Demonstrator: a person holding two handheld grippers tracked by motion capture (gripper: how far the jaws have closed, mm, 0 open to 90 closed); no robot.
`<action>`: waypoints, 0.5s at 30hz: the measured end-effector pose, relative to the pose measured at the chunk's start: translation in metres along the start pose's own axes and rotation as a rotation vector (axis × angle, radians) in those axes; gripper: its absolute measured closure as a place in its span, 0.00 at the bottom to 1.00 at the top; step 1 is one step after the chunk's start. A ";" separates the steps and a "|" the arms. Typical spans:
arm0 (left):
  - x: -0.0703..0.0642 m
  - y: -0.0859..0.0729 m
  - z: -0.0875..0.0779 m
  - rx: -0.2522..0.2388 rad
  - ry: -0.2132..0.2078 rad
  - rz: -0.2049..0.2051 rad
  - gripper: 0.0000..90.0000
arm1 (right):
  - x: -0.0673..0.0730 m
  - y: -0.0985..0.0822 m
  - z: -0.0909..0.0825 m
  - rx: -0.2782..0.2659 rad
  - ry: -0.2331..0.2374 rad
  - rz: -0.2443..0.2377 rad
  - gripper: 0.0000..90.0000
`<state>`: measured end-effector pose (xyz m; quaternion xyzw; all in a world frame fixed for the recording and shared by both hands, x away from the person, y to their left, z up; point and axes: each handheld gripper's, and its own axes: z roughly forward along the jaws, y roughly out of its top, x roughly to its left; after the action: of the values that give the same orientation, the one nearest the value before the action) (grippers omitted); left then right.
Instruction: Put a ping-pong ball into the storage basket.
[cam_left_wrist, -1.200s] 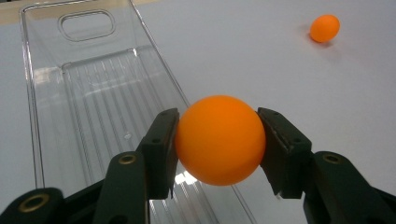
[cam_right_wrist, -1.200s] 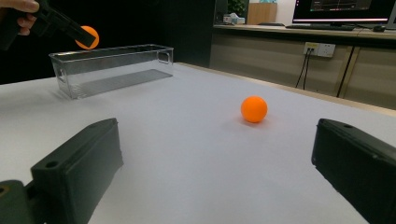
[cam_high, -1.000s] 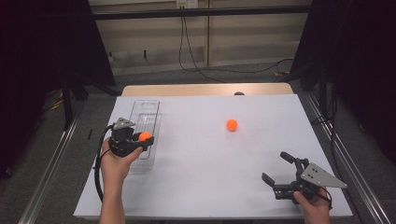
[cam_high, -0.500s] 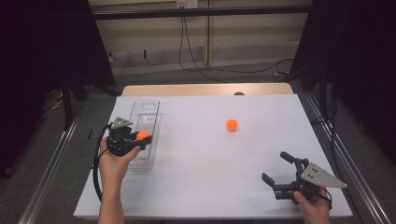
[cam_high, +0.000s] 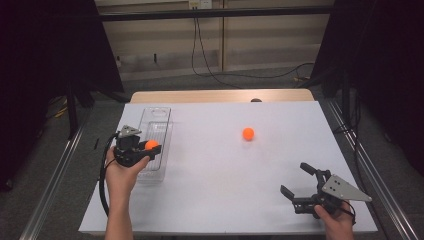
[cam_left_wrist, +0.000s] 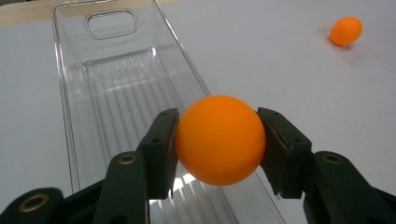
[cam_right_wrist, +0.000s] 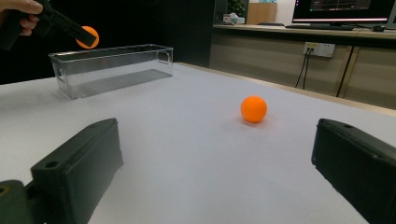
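Two orange balls are on our list. The first ball is clamped between the jaws of our left gripper, pads pressed on either side of it, and hangs above the near end of the clear bin. The second ball sits loose on the white table, well apart from the bin and out toward the middle.

One bin, clear plastic, long and narrow, ribbed floor, a handle cut-out at the far end. We see nothing lying in it.

One right gripper, jaws spread wide with nothing between them, low over the table at the near right corner, pointed roughly toward the loose ball.

Step in hand, as we judge it: setting the held ball down into the bin.

Handling notes for that step:
- In the left gripper view the ball sits toward the bin's right wall, so we would bring it over the middle of the ribbed floor before letting go.
- We would lower it below the rim first; a light ball dropped from above could bounce out.
- We would open the jaws slowly and evenly, so that neither pad flicks the ball sideways.
- We would then lift straight up, clear of the walls, so as not to nudge the light bin.
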<state>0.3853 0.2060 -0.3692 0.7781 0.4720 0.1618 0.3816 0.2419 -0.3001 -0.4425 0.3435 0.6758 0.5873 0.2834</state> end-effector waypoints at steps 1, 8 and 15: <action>0.000 0.000 0.000 0.000 0.002 0.001 0.56 | 0.000 0.000 0.000 0.000 0.000 0.000 0.01; 0.003 -0.002 0.001 0.002 0.012 -0.005 0.56 | 0.000 0.000 0.000 0.001 0.001 0.000 0.01; 0.005 -0.003 0.003 0.004 0.024 -0.005 0.56 | 0.000 0.000 0.000 0.001 0.003 0.001 0.01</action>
<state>0.3878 0.2096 -0.3741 0.7758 0.4787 0.1692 0.3746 0.2417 -0.2996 -0.4425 0.3429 0.6764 0.5876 0.2822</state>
